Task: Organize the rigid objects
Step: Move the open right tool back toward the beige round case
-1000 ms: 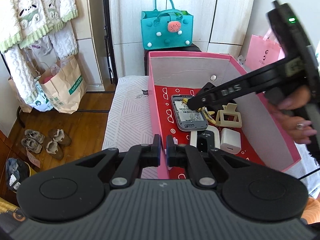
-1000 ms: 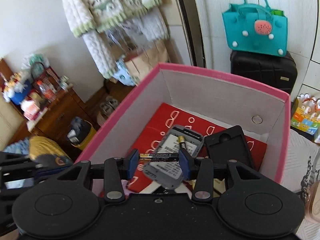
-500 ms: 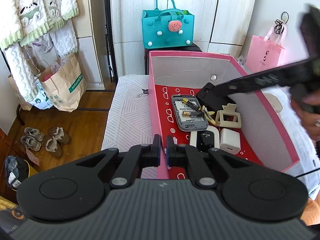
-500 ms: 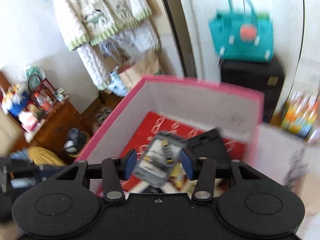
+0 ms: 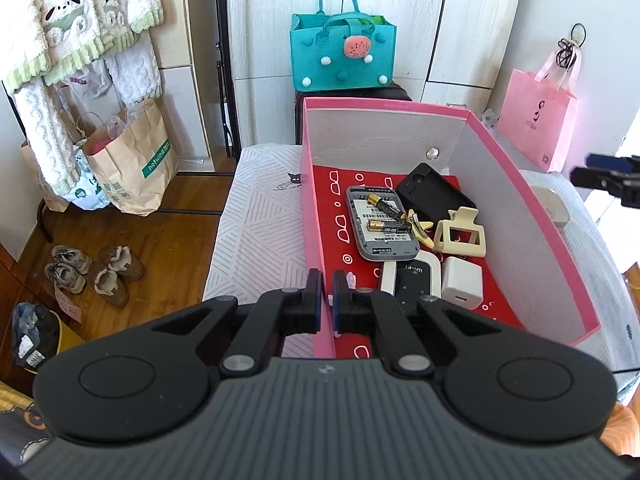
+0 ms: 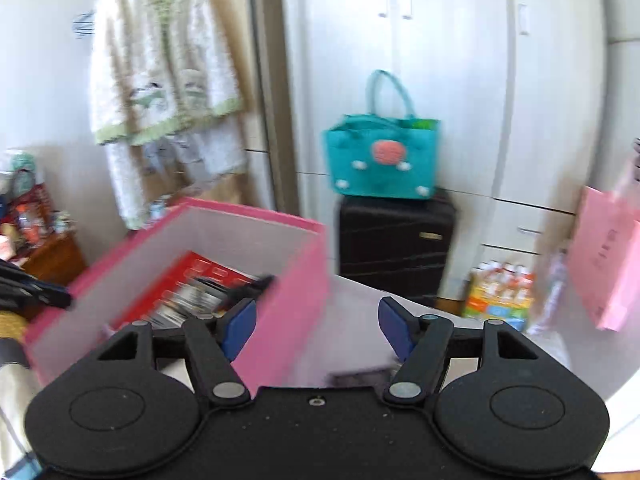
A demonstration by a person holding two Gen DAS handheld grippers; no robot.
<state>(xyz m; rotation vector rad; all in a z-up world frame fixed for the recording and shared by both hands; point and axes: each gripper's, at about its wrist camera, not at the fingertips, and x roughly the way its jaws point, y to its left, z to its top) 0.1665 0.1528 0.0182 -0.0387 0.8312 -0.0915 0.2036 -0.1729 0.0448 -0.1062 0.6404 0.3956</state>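
Left claw (image 5: 327,294): clenched on the near corner wall of the pink box (image 5: 532,216). Right claw (image 6: 317,330): spread wide, jaws just opened further, nothing between them, outside the box's right wall. Two batteries (image 5: 386,216): lying on the grey device (image 5: 380,228) inside the box, beside a cream hair clip (image 5: 460,234).

Right wrist view: motion blur smears the contents of the pink box (image 6: 280,280) beyond identification. Left wrist view: the left gripper (image 5: 327,300) body hides the box's near corner; the right gripper (image 5: 612,180) is cut off by the right frame edge.
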